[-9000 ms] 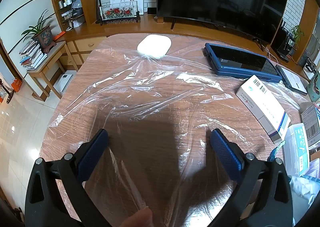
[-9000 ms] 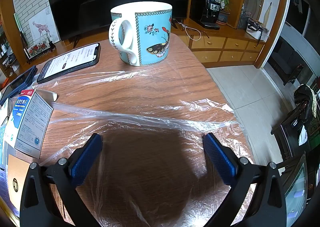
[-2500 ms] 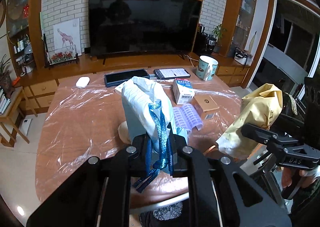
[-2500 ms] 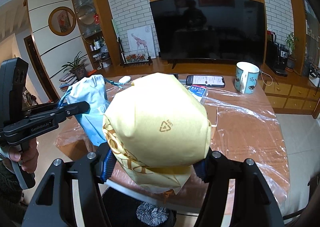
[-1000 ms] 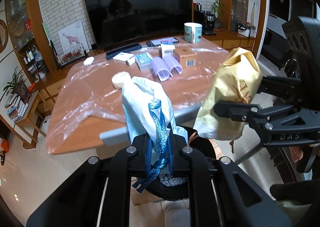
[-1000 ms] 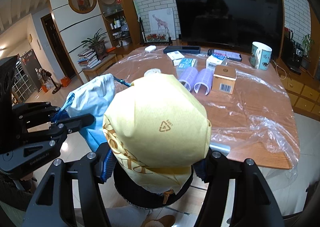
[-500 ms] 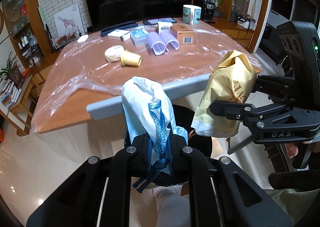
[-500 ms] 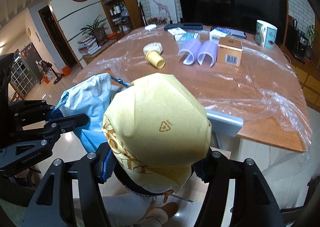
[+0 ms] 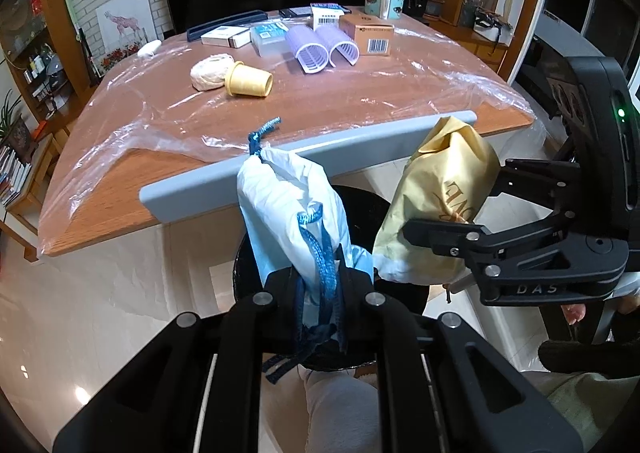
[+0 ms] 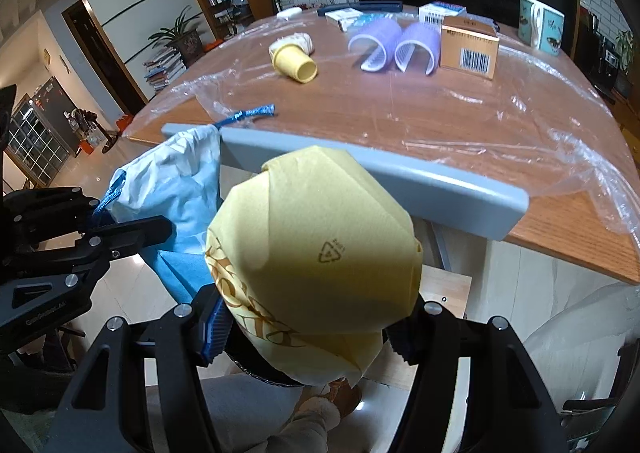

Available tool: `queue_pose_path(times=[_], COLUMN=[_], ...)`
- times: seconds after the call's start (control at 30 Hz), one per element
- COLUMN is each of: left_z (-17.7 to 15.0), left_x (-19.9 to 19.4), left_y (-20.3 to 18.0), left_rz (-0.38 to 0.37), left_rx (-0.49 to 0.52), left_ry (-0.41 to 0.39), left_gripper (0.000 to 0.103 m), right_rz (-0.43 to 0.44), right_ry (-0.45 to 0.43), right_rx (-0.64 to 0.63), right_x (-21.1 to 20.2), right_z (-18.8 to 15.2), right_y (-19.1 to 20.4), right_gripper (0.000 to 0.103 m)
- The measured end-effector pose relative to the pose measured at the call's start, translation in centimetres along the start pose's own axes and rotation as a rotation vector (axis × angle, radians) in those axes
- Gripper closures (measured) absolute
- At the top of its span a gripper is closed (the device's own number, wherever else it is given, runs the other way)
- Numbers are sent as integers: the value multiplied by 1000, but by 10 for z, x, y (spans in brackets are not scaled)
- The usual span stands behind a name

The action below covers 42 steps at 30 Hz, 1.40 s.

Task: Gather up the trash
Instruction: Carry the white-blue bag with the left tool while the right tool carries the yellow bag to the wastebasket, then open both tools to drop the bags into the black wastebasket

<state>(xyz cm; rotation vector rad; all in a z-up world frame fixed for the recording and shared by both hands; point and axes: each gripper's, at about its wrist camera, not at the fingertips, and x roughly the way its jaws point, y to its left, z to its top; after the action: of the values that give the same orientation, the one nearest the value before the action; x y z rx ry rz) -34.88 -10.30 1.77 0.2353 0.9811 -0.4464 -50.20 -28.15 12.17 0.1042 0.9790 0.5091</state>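
The left gripper (image 9: 320, 293) squeezes the white bag (image 9: 288, 205) and the right gripper (image 10: 312, 329) squeezes the yellow bag (image 10: 316, 237) over the black bin (image 9: 364, 197), not yet dropped.

Your two loads hang side by side below the tabletop (image 9: 360, 109) edge, the white-blue bag (image 9: 288, 213) just beside the yellow paper bag (image 9: 436, 209). The grey edge rail (image 9: 304, 157) blocks the way forward. Under both, the black bin (image 9: 360, 205) mouth lies partly covered. Bare floor (image 9: 100, 293) opens on your left.
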Motion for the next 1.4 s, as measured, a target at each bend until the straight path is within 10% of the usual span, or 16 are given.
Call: queue_pose_path(times=[1.0, 1.07, 1.17, 1.4], left_z=[-2, -2, -1, 5], left_x=[31, 31, 29, 17], left_y=[2, 2, 3, 5], left_rz=[-5, -19, 17, 28], left_rx=[-7, -8, -15, -7], left_ry=[71, 72, 54, 17], left_gripper=[88, 84, 34, 33], right_rz=[-23, -27, -54, -67], right_ry=[63, 69, 59, 31], right_rx=[31, 34, 40, 67], right_x=[38, 40, 38, 17], right_z=[2, 2, 2, -1], right_y=[-8, -9, -11, -21], right_gripper=[39, 34, 17, 16])
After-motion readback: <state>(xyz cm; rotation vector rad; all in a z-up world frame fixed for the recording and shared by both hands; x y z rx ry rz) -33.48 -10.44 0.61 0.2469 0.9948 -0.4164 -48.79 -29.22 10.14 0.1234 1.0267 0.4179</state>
